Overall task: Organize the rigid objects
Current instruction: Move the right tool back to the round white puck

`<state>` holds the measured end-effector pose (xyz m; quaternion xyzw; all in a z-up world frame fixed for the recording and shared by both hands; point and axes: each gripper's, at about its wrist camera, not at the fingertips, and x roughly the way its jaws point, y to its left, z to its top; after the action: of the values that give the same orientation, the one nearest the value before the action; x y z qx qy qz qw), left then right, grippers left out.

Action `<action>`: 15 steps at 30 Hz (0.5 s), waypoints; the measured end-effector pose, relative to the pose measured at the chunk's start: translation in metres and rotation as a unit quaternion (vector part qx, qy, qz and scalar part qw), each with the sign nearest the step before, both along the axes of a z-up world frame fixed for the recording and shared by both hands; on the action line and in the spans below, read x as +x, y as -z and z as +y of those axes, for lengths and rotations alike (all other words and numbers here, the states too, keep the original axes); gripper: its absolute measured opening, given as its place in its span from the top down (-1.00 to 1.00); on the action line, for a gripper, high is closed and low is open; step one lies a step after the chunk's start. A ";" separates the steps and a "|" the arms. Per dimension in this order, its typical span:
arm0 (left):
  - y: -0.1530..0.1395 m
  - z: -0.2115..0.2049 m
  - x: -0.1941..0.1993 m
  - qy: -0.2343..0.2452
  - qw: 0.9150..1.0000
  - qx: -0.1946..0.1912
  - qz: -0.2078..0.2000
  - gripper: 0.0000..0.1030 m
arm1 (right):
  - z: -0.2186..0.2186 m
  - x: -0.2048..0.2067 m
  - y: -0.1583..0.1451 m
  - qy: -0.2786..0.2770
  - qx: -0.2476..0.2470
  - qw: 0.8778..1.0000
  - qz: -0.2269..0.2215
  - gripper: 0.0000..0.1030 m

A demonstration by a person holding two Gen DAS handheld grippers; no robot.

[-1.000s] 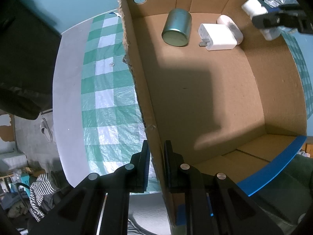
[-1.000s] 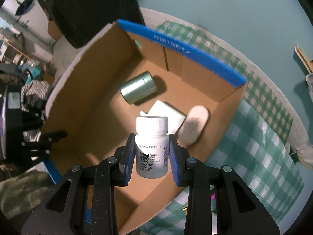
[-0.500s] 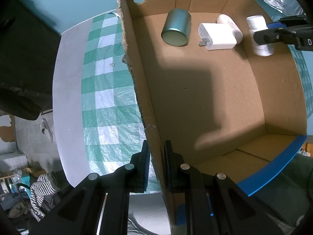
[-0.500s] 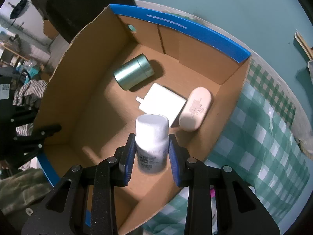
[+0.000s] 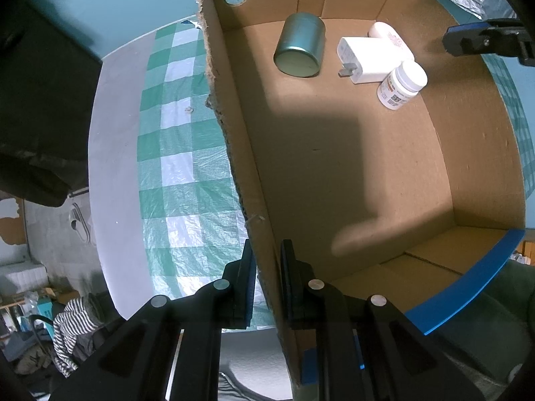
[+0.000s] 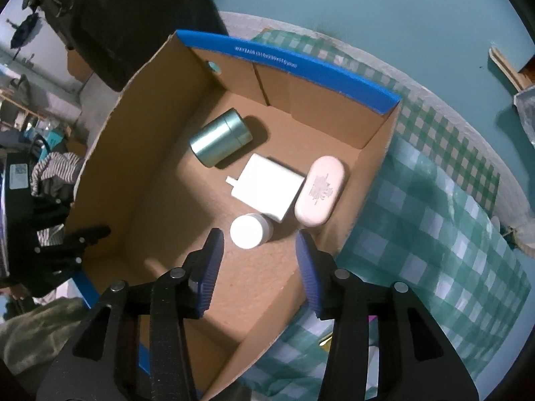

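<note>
A cardboard box (image 6: 147, 167) with blue edges stands on the checked cloth. In it lie a green metal tin (image 6: 219, 142), a white charger (image 6: 269, 187), a pink oval case (image 6: 319, 195) and a white pill bottle (image 6: 250, 230). My right gripper (image 6: 259, 254) is open and empty just above the bottle. My left gripper (image 5: 267, 267) is shut on the box's side wall (image 5: 234, 133). The left wrist view shows the tin (image 5: 301, 45), charger (image 5: 364, 58), case (image 5: 389, 35), bottle (image 5: 401, 83) and the right gripper's fingertip (image 5: 468, 41).
A green and white checked cloth (image 6: 434, 220) covers the round table (image 5: 110, 153) around the box. A teal wall (image 6: 367, 6) lies behind. Clutter and striped fabric (image 5: 72, 320) sit off the table's edge.
My right gripper lowered the pill bottle into the box, opened and let it go; the bottle now rests beside the charger. The left gripper stayed clamped on the box wall.
</note>
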<state>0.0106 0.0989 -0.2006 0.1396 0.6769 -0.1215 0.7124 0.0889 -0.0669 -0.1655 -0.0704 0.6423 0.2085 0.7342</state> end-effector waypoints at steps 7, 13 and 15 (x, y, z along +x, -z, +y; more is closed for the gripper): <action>0.000 0.000 0.000 -0.001 1.000 0.000 0.000 0.73 | -0.006 -0.002 -0.018 0.016 0.003 1.000 -0.017 -0.09; -0.001 0.000 0.001 -0.001 1.000 0.000 -0.001 0.73 | -0.021 -0.005 -0.032 0.036 0.004 0.999 -0.023 -0.18; 0.000 0.000 0.000 -0.001 1.000 0.000 -0.001 0.73 | -0.026 -0.006 -0.036 0.044 0.003 0.999 -0.025 -0.19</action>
<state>0.0110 0.0987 -0.2003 0.1389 0.6764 -0.1204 0.7132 0.0828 -0.0931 -0.1295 -0.0445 0.6257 0.1760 0.7586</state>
